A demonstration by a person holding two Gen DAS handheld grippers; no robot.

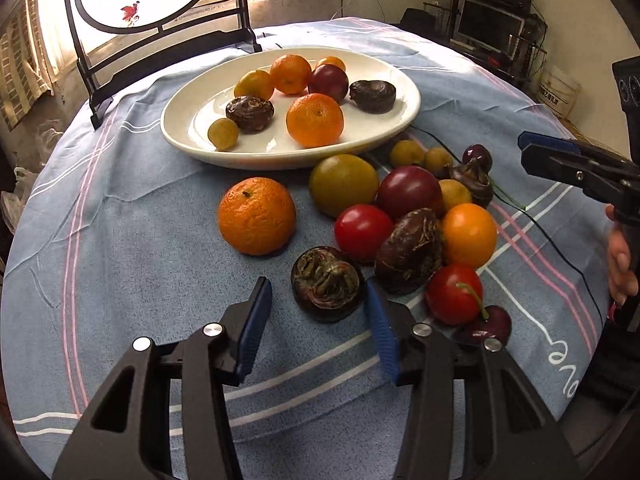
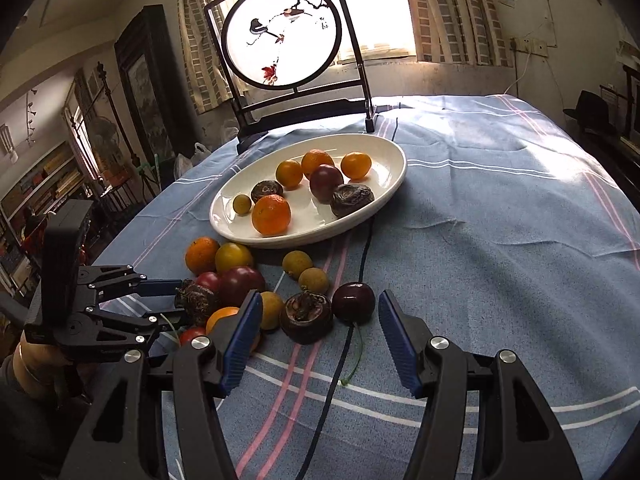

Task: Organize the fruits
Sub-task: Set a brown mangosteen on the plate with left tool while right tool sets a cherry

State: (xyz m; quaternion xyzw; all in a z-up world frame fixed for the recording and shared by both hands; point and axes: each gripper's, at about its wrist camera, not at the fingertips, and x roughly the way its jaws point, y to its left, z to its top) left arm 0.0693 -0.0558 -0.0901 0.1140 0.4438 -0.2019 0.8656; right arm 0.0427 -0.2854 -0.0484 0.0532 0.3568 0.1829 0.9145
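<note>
A white oval plate (image 1: 188, 136) (image 2: 224, 228) holds mandarins, a plum, small yellow fruits and two dark water chestnuts. In front of it on the blue cloth lies a loose heap: a mandarin (image 1: 257, 216), red tomatoes, plums, cherries and more chestnuts. My left gripper (image 1: 318, 320) (image 2: 176, 300) is open around one dark water chestnut (image 1: 328, 292) (image 2: 196, 300). The right pad sits at its side and a gap shows on the left. My right gripper (image 2: 316, 320) (image 1: 528, 152) is open, with another water chestnut (image 2: 306, 320) and a dark cherry (image 2: 354, 303) just ahead of its tips, untouched.
A black-framed round screen (image 2: 280, 36) stands at the table's far edge behind the plate. A thin dark cable (image 2: 362, 264) runs across the cloth from under the plate toward me. The right half of the cloth (image 2: 500, 220) is bare. A hand (image 1: 620, 260) holds the right gripper.
</note>
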